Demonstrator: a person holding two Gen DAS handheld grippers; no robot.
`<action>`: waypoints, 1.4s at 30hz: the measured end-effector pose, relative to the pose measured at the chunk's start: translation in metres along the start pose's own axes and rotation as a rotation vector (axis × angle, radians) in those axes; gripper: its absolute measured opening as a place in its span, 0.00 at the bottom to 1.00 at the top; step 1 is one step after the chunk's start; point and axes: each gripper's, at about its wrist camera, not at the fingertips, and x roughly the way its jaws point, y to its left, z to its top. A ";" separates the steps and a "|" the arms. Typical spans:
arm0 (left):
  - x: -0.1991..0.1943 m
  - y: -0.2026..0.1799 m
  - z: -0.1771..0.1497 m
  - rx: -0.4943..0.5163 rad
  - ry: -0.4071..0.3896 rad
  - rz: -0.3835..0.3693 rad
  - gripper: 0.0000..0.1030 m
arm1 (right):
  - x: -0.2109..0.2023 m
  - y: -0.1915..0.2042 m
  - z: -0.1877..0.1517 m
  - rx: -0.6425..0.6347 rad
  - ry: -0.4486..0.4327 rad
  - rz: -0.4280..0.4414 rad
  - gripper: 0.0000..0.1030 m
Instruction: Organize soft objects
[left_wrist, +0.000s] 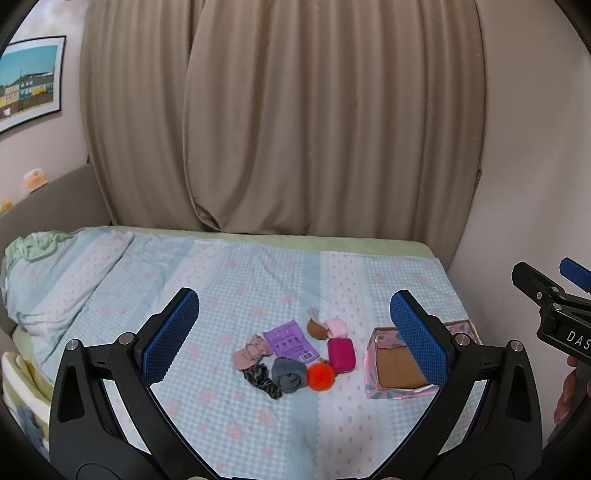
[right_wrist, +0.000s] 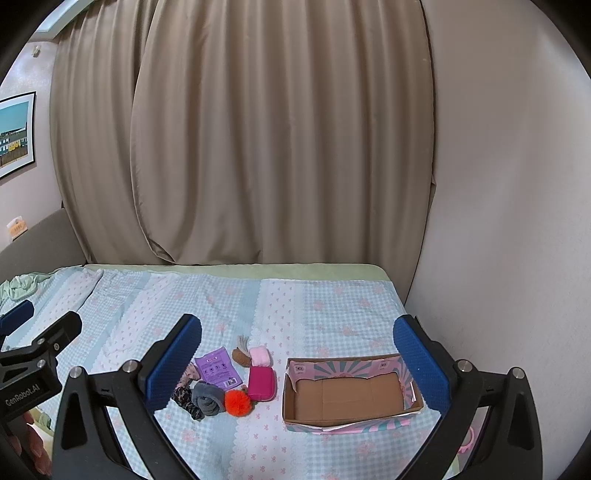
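A cluster of small soft objects (left_wrist: 295, 356) lies on a bed, beyond and between the spread fingers of the left gripper (left_wrist: 295, 338), which holds nothing. The right gripper (right_wrist: 297, 363) also gapes wide and empty, the cluster near its left finger. An open cardboard box (right_wrist: 351, 397) sits just right of the cluster. A blue checked bedspread (right_wrist: 295, 306) covers the bed; beige curtains (right_wrist: 240, 129) hang behind.

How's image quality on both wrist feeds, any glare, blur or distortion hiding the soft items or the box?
Left wrist view: even soft light, no glare; the pile around the orange pom-pom is sharp, but the left gripper finger covers part of the cardboard box. Right wrist view: the box shows fully; fisheye bends the curtain, and corners are vignetted black.
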 end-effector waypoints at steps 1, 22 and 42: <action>0.000 0.000 0.000 -0.001 0.000 0.000 0.99 | 0.000 0.000 0.000 0.000 0.000 0.000 1.00; 0.037 0.034 -0.021 -0.060 0.096 0.013 0.99 | 0.028 0.031 -0.007 -0.090 0.039 0.066 1.00; 0.270 0.181 -0.107 0.047 0.377 -0.145 0.99 | 0.219 0.139 -0.135 0.201 0.379 -0.075 1.00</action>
